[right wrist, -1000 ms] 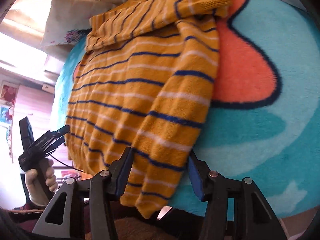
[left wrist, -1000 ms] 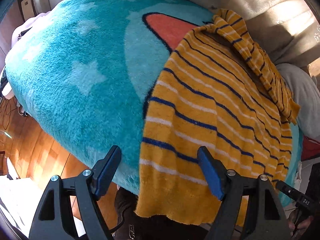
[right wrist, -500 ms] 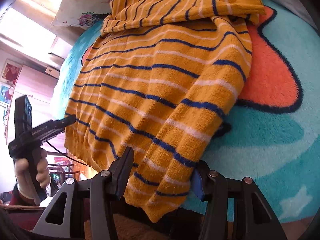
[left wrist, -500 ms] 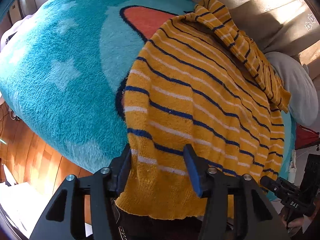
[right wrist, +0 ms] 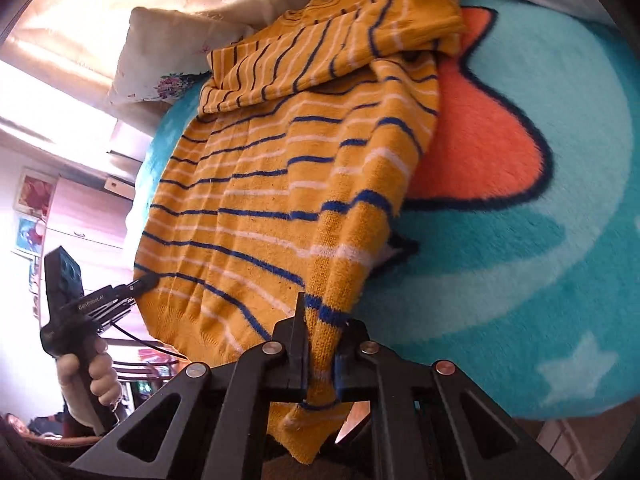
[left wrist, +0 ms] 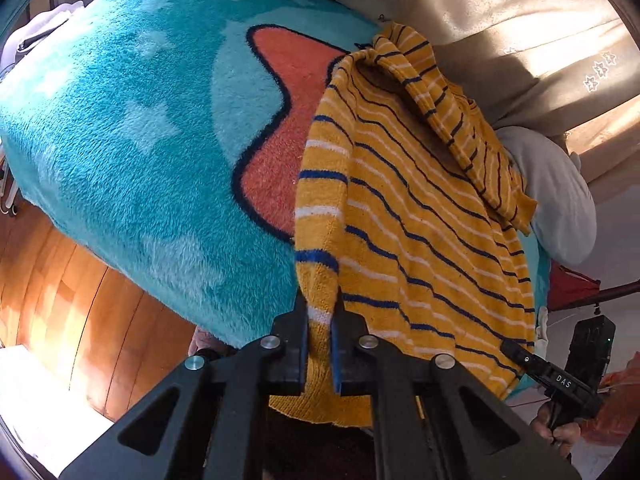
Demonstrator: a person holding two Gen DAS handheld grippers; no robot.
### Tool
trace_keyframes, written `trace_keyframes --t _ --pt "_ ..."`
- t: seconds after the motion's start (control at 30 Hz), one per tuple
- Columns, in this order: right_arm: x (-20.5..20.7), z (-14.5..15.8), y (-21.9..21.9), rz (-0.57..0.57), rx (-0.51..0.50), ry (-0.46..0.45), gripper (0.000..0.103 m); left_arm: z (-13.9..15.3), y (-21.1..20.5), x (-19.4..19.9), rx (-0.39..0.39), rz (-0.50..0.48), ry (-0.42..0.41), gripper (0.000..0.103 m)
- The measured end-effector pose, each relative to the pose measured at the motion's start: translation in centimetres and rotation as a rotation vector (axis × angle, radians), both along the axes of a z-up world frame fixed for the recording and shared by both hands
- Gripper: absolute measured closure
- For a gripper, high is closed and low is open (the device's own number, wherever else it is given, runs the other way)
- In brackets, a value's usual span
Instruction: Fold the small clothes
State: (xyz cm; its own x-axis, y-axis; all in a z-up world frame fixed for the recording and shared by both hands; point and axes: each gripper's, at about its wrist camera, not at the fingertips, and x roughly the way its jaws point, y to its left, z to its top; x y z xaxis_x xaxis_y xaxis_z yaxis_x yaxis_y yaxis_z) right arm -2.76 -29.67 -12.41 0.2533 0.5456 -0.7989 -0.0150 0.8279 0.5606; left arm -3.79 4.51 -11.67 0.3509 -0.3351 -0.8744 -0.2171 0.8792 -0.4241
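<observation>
Closest to my left camera, the left gripper (left wrist: 319,322) has its blue pads pinched tight on the near hem corner of the striped sweater (left wrist: 420,216), a ridge of yellow knit rising out from between them. My right gripper (right wrist: 320,336) is likewise clamped on the opposite hem corner, cloth bunched and hanging below its jaws. From those two holds the sweater runs away from me across the teal blanket (left wrist: 132,152), lying over part of the orange shape (right wrist: 476,148) in its pattern — with a sleeve folded across the far end near the collar. It looks a soft, light, thick knit: it will sag between the grips and stretch if pulled unevenly, so I judge the hem corners the right places to hold, lifting both together. Beyond the garment sit a floral pillow (right wrist: 160,52) and pale curtains (left wrist: 532,36).
</observation>
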Motion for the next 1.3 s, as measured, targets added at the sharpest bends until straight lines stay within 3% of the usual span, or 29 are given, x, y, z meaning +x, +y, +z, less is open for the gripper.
trace_keyframes --t 0.17,0.23,0.3,0.4,0.5,0.6,0.67,0.73,0.8,0.87,1.0,1.07,1.1,1.13,1.17,1.3 --pt "-1.9 -0.7 -1.6 0.015 -0.023 0.046 0.095 -1.5 -0.5 -1.4 0.009 -0.006 0.090 0.094" --pt "-2.3 -1.3 -1.5 0.027 -0.074 0.056 0.094 -2.0 0.3 -1.3 -0.031 0.013 0.107 0.094" --pt "-2.6 -1.5 -1.3 0.018 -0.142 0.050 0.088 -1.2 1.1 -0.9 -0.054 0.024 0.081 0.092" --pt "-2.4 0.0 -1.8 -0.019 -0.175 0.019 0.080 0.5 2.5 -1.9 -0.001 0.034 0.028 0.090" --pt "-1.0 2.8 -2.0 -0.044 -0.246 -0.084 0.080 1.9 4.2 -1.9 0.035 0.067 -0.013 0.090" --pt "2.4 5.4 0.3 0.004 -0.278 -0.184 0.080 2.7 5.8 -1.0 0.065 0.100 -0.045 0.088" --pt "5.1 6.7 2.5 0.048 -0.260 -0.229 0.078 3.2 6.5 -0.2 0.130 0.101 -0.066 0.083" --pt "8.5 8.3 5.6 0.115 -0.252 -0.292 0.066 3.6 7.0 1.3 0.192 0.104 -0.097 0.079" --pt "12.5 9.5 10.1 0.154 -0.274 -0.363 0.044 3.8 7.7 2.8 0.211 0.106 -0.115 0.078" --pt "16.2 10.1 14.1 0.191 -0.305 -0.412 0.043 4.0 8.4 4.2 0.217 0.102 -0.141 0.074" --pt "24.7 8.0 22.8 0.281 -0.379 -0.364 0.043 3.8 9.5 6.9 0.254 0.096 -0.158 0.069" --pt "27.7 5.9 25.7 0.317 -0.439 -0.314 0.048 3.6 10.7 7.8 0.239 0.107 -0.151 0.069" --pt "29.3 4.5 27.0 0.335 -0.492 -0.277 0.062 3.6 11.4 8.2 0.233 0.116 -0.151 0.069" --pt "30.6 3.2 27.9 0.349 -0.528 -0.236 0.098 3.6 12.1 8.5 0.235 0.124 -0.152 0.069" --pt "32.0 1.9 28.6 0.360 -0.537 -0.180 0.096 3.5 12.8 8.7 0.244 0.133 -0.151 0.069" --pt "35.1 0.5 30.4 0.345 -0.507 -0.132 0.098 2.6 15.4 9.4 0.266 0.164 -0.118 0.069"
